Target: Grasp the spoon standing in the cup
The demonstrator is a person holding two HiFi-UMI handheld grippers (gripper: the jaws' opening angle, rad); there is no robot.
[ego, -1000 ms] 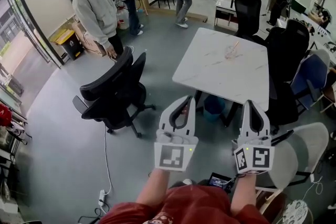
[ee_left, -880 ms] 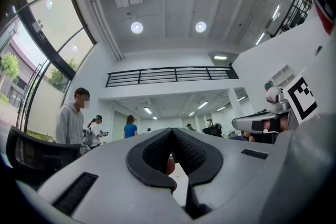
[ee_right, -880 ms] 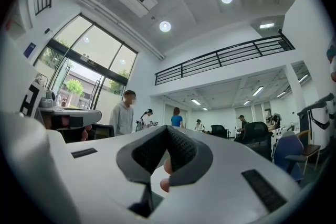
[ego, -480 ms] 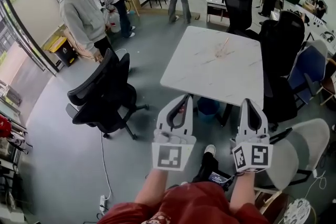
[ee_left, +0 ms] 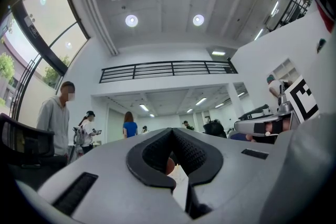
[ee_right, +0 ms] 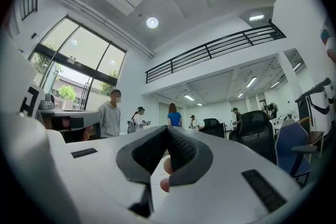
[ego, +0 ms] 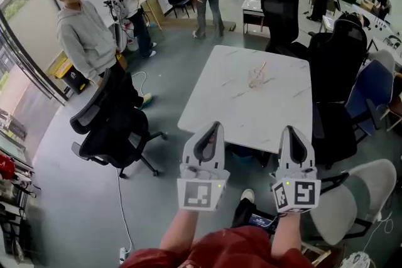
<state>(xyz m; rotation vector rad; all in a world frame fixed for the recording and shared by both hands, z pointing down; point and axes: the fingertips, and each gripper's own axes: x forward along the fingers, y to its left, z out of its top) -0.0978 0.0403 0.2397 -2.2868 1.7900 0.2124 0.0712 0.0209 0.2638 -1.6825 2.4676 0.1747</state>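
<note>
The left hand-held gripper and right hand-held gripper are squeezed together and empty, so either could bump the clear glass cup and tip its thin light-brown spoon.

Table bare around cup; near edge open; black chairs crowd right side.

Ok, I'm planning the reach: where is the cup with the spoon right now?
In the head view the cup stands on the white table, near its middle, beyond the left gripper and right gripper and between them sideways.
</note>
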